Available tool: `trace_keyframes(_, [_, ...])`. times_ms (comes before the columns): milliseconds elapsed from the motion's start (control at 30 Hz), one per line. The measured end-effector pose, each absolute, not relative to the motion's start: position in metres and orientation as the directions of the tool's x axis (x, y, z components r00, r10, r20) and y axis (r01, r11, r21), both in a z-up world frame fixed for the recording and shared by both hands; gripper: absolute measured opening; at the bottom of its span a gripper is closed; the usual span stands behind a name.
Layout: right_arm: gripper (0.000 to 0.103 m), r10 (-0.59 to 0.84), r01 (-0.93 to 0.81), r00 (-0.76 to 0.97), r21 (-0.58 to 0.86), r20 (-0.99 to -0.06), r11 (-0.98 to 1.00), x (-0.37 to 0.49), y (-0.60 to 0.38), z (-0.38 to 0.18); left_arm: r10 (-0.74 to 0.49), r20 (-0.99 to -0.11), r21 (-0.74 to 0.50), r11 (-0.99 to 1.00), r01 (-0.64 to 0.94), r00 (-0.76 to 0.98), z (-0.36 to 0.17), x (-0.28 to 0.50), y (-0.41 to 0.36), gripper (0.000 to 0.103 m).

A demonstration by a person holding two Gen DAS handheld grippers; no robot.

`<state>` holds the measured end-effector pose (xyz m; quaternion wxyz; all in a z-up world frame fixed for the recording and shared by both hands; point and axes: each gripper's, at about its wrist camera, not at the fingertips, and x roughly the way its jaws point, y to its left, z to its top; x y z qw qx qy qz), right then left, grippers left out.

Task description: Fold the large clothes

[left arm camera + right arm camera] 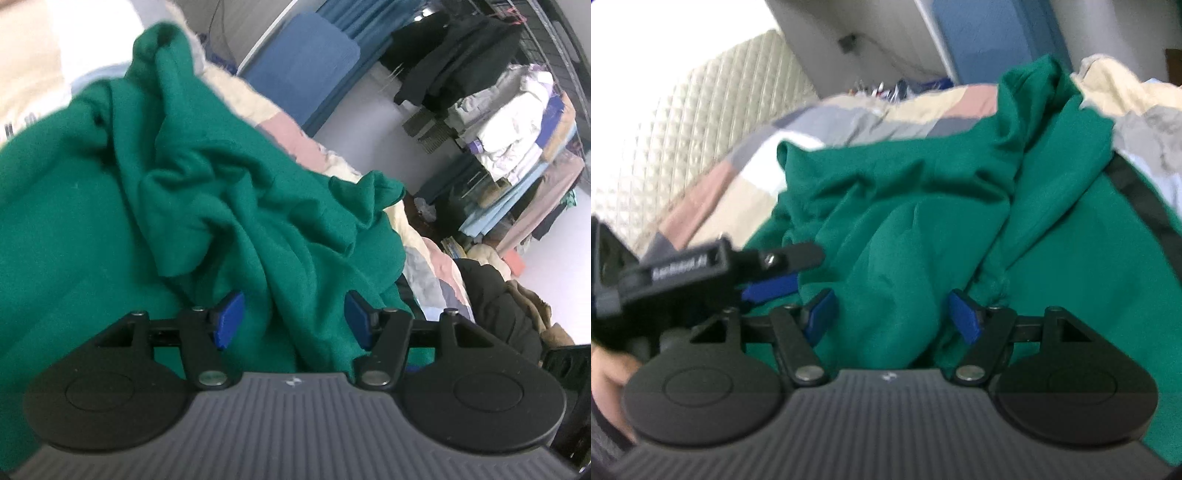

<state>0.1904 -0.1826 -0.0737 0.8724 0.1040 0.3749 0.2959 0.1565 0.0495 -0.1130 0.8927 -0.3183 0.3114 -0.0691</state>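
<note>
A large green garment (192, 192) lies crumpled on a patchwork quilt (280, 125). My left gripper (293, 319) is open, its blue pads either side of a bunched fold of the green cloth. In the right wrist view the same green garment (942, 206) fills the middle, with a black stripe along its right side. My right gripper (892, 314) is open, its pads astride a ridge of the cloth. The left gripper also shows in the right wrist view (786, 269) at the left, against the garment's edge.
The quilt (746, 162) covers a bed with a quilted cream headboard (683, 122). A rack with stacked and hanging clothes (509, 122) stands at the right. A blue mat (299, 62) leans at the back. Dark jackets (498, 295) lie beside the bed.
</note>
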Motion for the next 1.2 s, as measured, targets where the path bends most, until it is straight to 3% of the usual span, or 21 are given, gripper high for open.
trace_keyframes(67, [0.066,0.578,-0.456,0.529,0.366,-0.621,0.811,0.192,-0.174,-0.078,-0.335,-0.525,-0.612,0.788,-0.073,0.782,-0.118,0.164,0.048,0.064])
trace_keyframes(133, [0.047,0.558,-0.459,0.526,0.338,-0.642,0.821,0.191,-0.166,-0.082,-0.34,-0.529,-0.603,0.796,-0.062,0.778,-0.121,0.168,0.045,0.056])
trace_keyframes(200, [0.033,0.547,-0.451,0.541,0.329,-0.639,0.83,0.19,-0.168,-0.08,-0.322,-0.552,-0.574,0.816,-0.071,0.769,-0.121,0.17,0.041,0.02])
trace_keyframes(267, [0.022,0.557,-0.45,0.549,0.341,-0.623,0.825,0.189,-0.173,-0.072,-0.329,-0.548,-0.583,0.81,-0.069,0.769,-0.118,0.165,0.041,0.01])
trace_keyframes(367, [0.019,0.582,-0.464,0.571,0.357,-0.579,0.81,0.179,-0.182,-0.053,-0.355,-0.504,-0.606,0.795,-0.03,0.788,-0.099,0.151,0.042,0.009])
trace_keyframes(467, [0.018,0.594,-0.496,0.589,0.335,-0.548,0.801,0.159,-0.188,-0.036,-0.383,-0.462,-0.625,0.781,0.013,0.8,-0.082,0.131,0.042,0.008])
trace_keyframes(567, [0.018,0.579,-0.532,0.612,0.262,-0.538,0.805,0.134,-0.188,-0.026,-0.391,-0.476,-0.615,0.788,0.019,0.788,-0.079,0.114,0.038,0.008])
trace_keyframes(833, [0.018,0.492,-0.497,0.52,0.221,-0.698,0.839,0.128,-0.174,-0.064,-0.308,-0.662,-0.478,0.875,-0.069,0.683,-0.114,0.118,0.018,0.009])
trace_keyframes(967, [0.02,0.499,-0.444,0.479,0.291,-0.722,0.848,0.138,-0.179,-0.075,-0.33,-0.645,-0.5,0.864,-0.053,0.689,-0.113,0.119,0.022,0.01])
trace_keyframes(1033, [0.031,0.518,-0.423,0.485,0.329,-0.704,0.844,0.14,-0.186,-0.067,-0.343,-0.632,-0.518,0.854,-0.049,0.695,-0.11,0.114,0.028,0.018])
trace_keyframes(1067, [0.035,0.516,-0.408,0.495,0.338,-0.699,0.848,0.139,-0.191,-0.062,-0.348,-0.628,-0.53,0.846,-0.054,0.696,-0.108,0.111,0.034,0.03])
trace_keyframes(1100, [0.046,0.515,-0.392,0.506,0.347,-0.692,0.852,0.138,-0.197,-0.057,-0.351,-0.626,-0.534,0.843,-0.055,0.697,-0.105,0.108,0.038,0.046])
trace_keyframes(1133, [0.057,0.516,-0.379,0.517,0.358,-0.683,0.854,0.139,-0.204,-0.053,-0.345,-0.625,-0.533,0.844,-0.06,0.7,-0.102,0.103,0.043,0.052])
trace_keyframes(1200, [0.067,0.517,-0.343,0.545,0.387,-0.66,0.856,0.137,-0.221,-0.046,-0.295,-0.631,-0.514,0.851,-0.103,0.717,-0.092,0.095,0.057,0.058])
